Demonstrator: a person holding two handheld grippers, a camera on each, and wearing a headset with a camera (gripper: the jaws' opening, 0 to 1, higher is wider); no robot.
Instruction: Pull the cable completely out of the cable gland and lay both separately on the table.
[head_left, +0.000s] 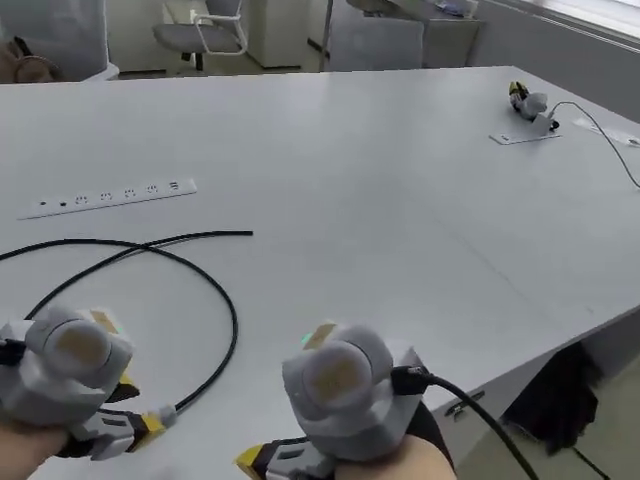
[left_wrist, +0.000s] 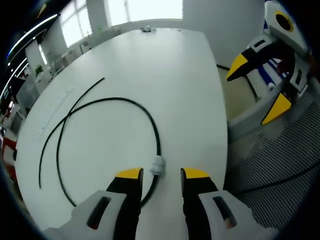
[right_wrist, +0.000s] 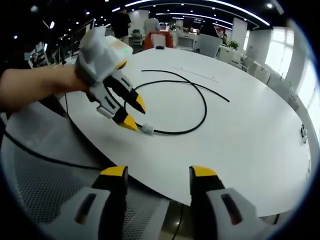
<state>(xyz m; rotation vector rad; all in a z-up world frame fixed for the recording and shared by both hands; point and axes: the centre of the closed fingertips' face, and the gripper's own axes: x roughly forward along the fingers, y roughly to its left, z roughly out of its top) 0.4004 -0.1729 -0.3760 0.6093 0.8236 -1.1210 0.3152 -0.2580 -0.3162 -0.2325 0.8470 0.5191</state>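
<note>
Black cable seated in white gland on counter. Left hand-held gripper wide, straddling gland; right hand-held gripper wide, empty. Approach step. Next: clamp gland, grip cable.

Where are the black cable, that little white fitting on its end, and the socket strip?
black cable (head_left: 234, 320), head view, right side of its loop.
cable gland (left_wrist: 157, 165), left gripper view, its white body.
socket strip (head_left: 110, 196), head view, its middle.

Black cable lies looped, white cable gland on one end.
</note>
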